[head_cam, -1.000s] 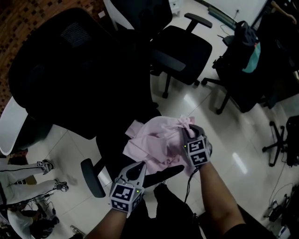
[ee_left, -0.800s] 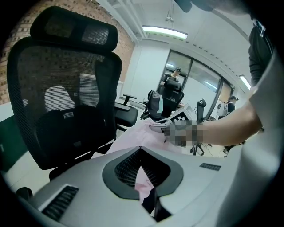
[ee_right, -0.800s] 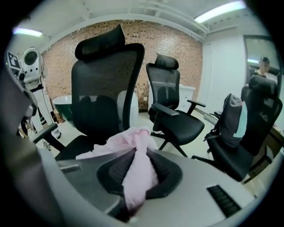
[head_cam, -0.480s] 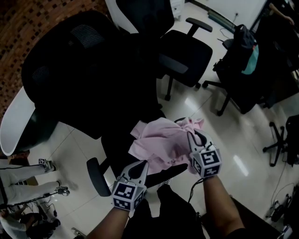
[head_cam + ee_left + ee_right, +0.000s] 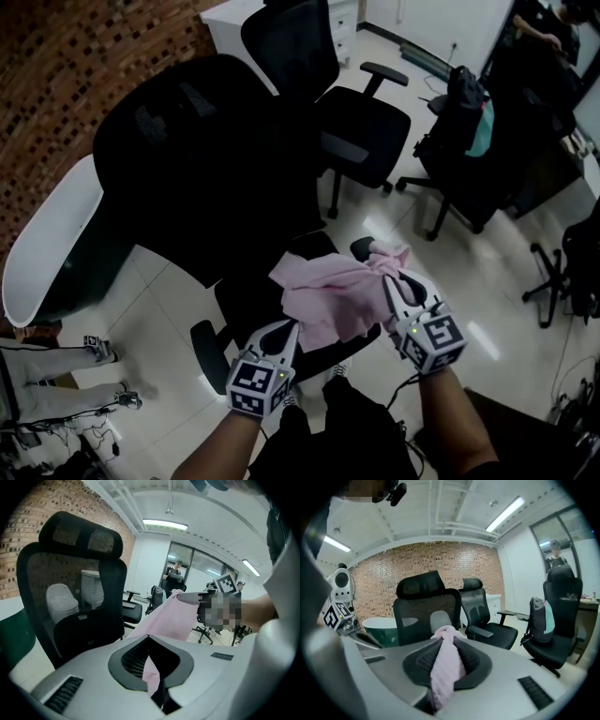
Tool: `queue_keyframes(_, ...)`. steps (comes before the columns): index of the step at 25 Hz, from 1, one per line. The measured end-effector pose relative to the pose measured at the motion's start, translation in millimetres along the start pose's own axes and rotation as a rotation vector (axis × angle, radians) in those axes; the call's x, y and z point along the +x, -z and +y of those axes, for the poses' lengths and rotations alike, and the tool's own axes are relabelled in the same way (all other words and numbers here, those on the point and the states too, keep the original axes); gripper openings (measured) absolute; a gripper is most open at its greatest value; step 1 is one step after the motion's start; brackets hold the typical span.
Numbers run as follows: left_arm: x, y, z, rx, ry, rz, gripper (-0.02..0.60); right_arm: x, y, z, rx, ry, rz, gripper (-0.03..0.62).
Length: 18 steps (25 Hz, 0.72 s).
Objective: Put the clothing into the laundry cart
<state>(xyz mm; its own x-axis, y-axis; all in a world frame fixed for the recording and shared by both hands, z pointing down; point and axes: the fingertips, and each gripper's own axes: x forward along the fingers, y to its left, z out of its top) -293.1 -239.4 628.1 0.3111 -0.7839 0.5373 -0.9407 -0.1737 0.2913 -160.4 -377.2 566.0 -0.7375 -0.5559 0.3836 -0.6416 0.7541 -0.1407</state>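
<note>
A pink garment (image 5: 330,298) hangs in the air above the seat of a black office chair (image 5: 246,298), stretched between my two grippers. My left gripper (image 5: 285,330) is shut on its lower edge; a fold of pink cloth (image 5: 151,678) shows pinched between the jaws in the left gripper view. To the right, my right gripper (image 5: 391,274) is shut on a bunched corner, and the pink bunch (image 5: 446,660) fills its jaws. A dark green tub with a white rim (image 5: 45,246) stands at the far left on the floor.
Black mesh-back office chairs (image 5: 202,155) crowd the space ahead, with another (image 5: 361,122) behind. A chair holding a dark backpack (image 5: 464,112) stands at the right. A brick wall (image 5: 56,84) runs along the left. White stands (image 5: 56,361) sit at lower left.
Both grippers have lifted the pink garment off the chair seat and drawn it out between them. The right gripper has moved rightward, away from the left.
</note>
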Motion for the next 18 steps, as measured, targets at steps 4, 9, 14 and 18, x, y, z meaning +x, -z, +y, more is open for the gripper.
queue_keyframes(4,-24,-12,-5,0.025,0.02,-0.029,0.0,-32,-37,12,0.007,0.014,-0.06,0.052)
queue_keyframes(9,-58,-19,-14,0.077,0.052,-0.06,0.0,-81,-78,30,-0.009,0.036,-0.115,0.052)
queue_keyframes(14,-86,-29,-27,0.128,0.086,-0.091,0.0,-131,-114,42,-0.007,0.063,-0.179,0.052)
queue_keyframes(18,-105,-32,-37,0.167,0.121,-0.108,0.0,-172,-152,56,0.0,0.091,-0.266,0.052)
